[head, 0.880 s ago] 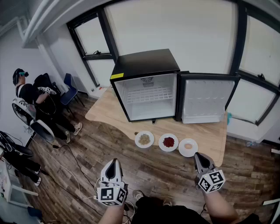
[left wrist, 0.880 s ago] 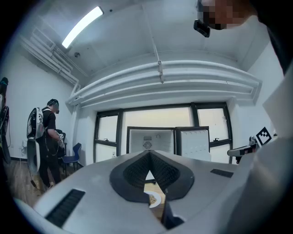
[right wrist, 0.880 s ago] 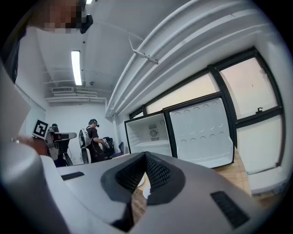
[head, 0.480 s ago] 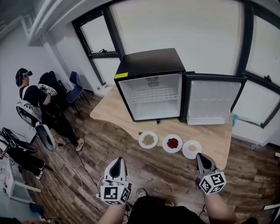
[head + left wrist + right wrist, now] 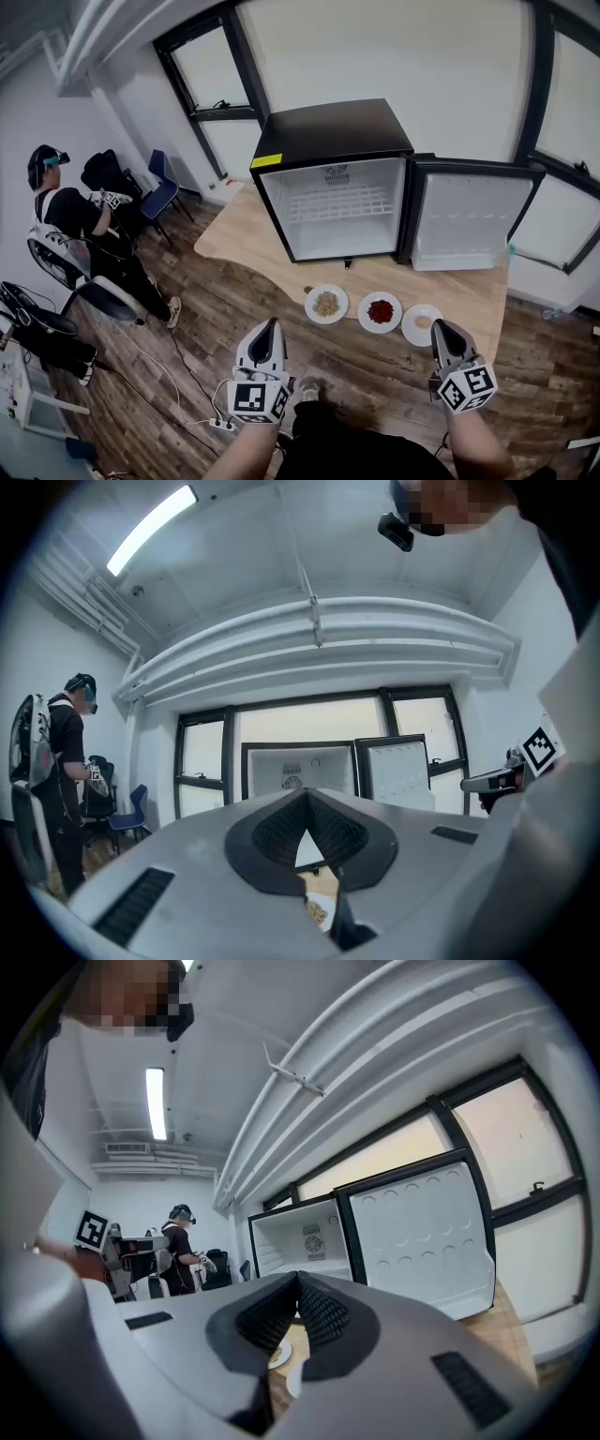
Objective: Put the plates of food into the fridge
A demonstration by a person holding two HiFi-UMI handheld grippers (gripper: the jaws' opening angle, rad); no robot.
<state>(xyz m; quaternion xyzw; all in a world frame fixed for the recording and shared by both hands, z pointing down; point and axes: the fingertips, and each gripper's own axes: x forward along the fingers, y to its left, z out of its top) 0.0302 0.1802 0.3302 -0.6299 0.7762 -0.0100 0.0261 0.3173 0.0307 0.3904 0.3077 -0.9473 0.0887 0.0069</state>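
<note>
over at the far left a person [image 5: 58,211] in a headset is beside a blue chair [image 5: 161,187]. nearer to us, the left tool [image 5: 271,328] is held level, its jaws closed together with nothing between them. the black fridge [image 5: 328,131] stands on the far part of the wooden worktop [image 5: 239,239], a wire shelf [image 5: 342,202] showing in its white inside. along the worktop's near edge three plates sit in a row, each apart from the next: a plate of pale brown food [image 5: 326,304], a plate of red food [image 5: 380,311], and a plate with a small pale item [image 5: 422,324]. the fridge door [image 5: 473,220] stands open to the right. the right tool [image 5: 442,330] hovers just on the near side of that last plate, jaws pressed together and empty.
</note>
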